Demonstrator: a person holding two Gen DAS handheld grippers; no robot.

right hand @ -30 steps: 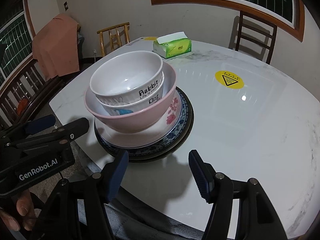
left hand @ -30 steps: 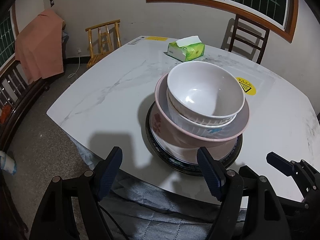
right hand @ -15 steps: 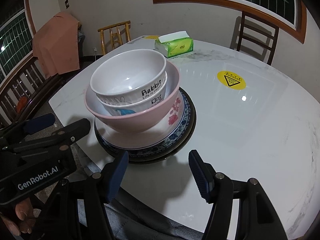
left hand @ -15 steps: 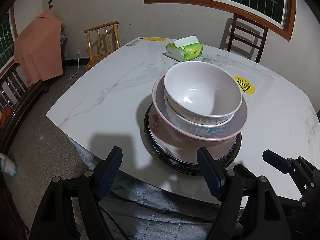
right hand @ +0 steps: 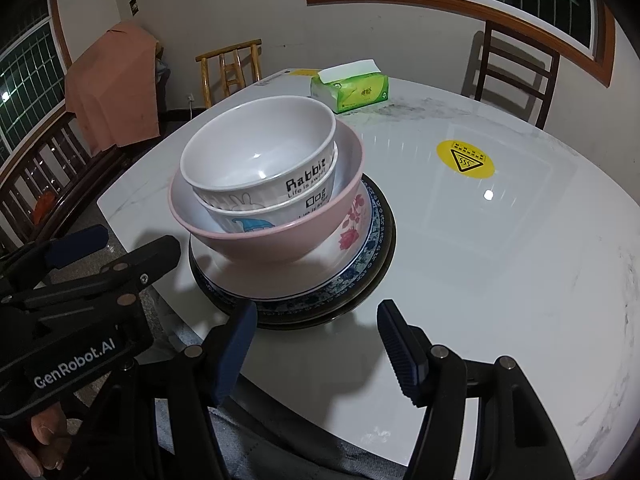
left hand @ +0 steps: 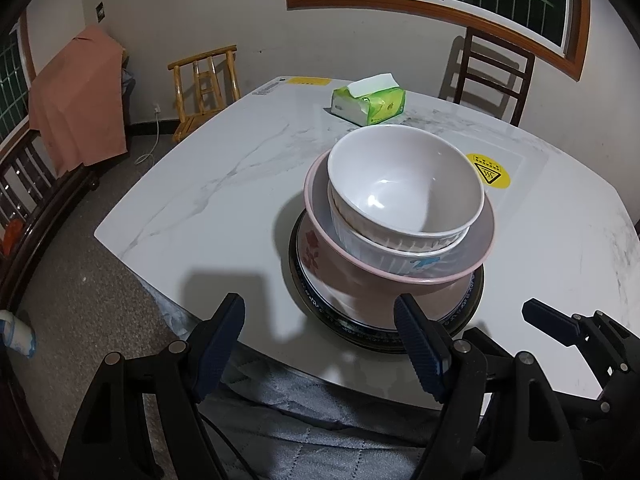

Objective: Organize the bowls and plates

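On the white marble table (left hand: 224, 184) the dishes stand in one stack near its near edge. At the bottom lies a dark plate (right hand: 386, 240) with a blue-patterned plate (right hand: 372, 236) on it, and on top of that a white plate with red flowers (right hand: 352, 236). A pink bowl (right hand: 280, 240) sits on these plates, and inside it nest two white bowls: the lower one (right hand: 280, 212) carries the word "Dog" and a blue drawing, the upper one (right hand: 256, 152) carries "Rabbit" and is empty. The bowls sit a little off-centre, toward the left side of the plates in the right wrist view. The left gripper (left hand: 318, 320) hangs over the near edge of the table with its jaws apart and nothing between them; its right finger (left hand: 418, 344) stands just in front of the plates' near rim, without clear contact. The right gripper (right hand: 316, 332) is also at the near edge, jaws apart and empty, with the plates' rim just beyond its left finger (right hand: 236, 344). In the right wrist view the left gripper shows at the lower left, with a fingertip of the person's hand (right hand: 48, 428) on its body. Farther back on the table lies a green tissue pack (left hand: 368, 100), and to the right of the stack a round yellow warning sticker (left hand: 488, 170). A dark chair (left hand: 492, 72) stands behind the table on the right, a light wooden chair (left hand: 204, 84) on the left, and a pink cloth (left hand: 76, 100) hangs at the far left.
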